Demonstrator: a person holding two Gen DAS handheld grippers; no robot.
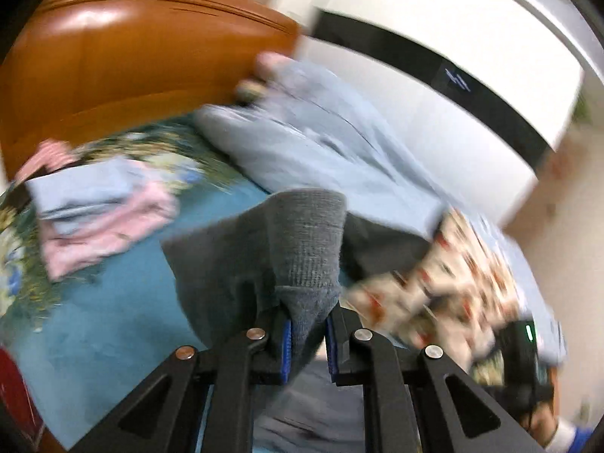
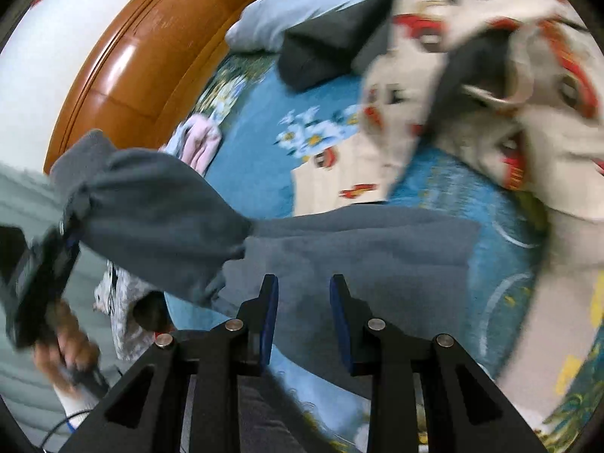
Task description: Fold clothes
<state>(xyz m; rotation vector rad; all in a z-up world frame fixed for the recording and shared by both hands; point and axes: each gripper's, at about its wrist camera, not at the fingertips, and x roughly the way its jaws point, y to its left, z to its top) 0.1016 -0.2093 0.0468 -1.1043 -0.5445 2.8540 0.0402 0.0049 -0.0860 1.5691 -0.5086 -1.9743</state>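
A grey knit garment (image 1: 302, 241) hangs from my left gripper (image 1: 307, 324), whose blue pads are shut on its ribbed edge. In the right wrist view the same grey garment (image 2: 362, 249) stretches across the blue bedspread (image 2: 256, 173), one end lifted at the left by my left gripper (image 2: 70, 234). My right gripper (image 2: 304, 294) hovers open just above the flat part of the garment, with nothing pinched between its fingers. The image is blurred by motion.
A wooden headboard (image 1: 124, 56) stands behind the bed. Folded pink and pale-blue clothes (image 1: 102, 211) lie near it. A pale-blue pillow (image 1: 321, 143), a dark cushion (image 2: 332, 45) and a cream garment with red cars (image 2: 490, 87) crowd the far side. A hand (image 2: 68, 347) holds the left tool.
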